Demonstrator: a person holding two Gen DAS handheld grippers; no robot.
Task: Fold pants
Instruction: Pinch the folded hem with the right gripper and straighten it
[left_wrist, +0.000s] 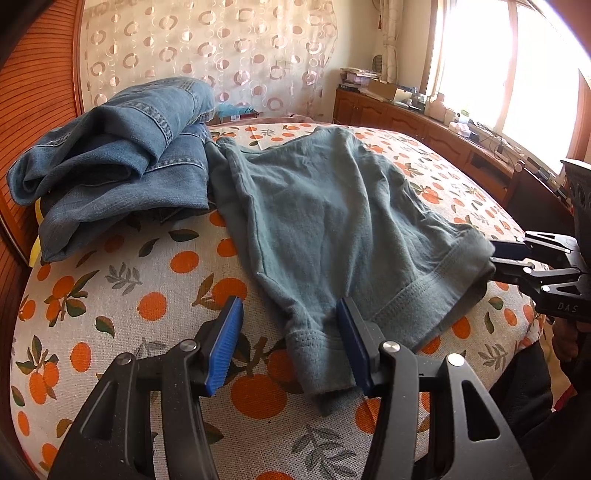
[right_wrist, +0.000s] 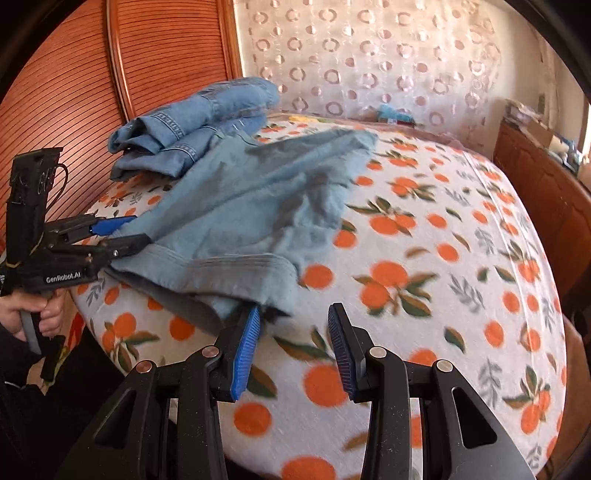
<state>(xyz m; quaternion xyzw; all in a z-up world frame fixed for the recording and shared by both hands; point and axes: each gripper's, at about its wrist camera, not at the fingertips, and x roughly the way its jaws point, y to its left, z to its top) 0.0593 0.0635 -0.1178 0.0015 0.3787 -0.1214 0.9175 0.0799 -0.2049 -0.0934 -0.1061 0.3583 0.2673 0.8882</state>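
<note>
Grey-green pants (left_wrist: 332, 229) apparently between both open hand-held grippers' pads.

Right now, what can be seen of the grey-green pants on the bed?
The grey-green pants are soft knit, short-legged, with stitched hem bands. They lie spread but wrinkled on the orange-print bedsheet, their far edge beside the folded jeans, seemingly touching them. One near hem lies between the left gripper's open jaws, its right pad at the cloth. The other hem corner reaches the right gripper, whose left pad meets the fabric; its jaws are apart, gripping nothing visibly.
</note>
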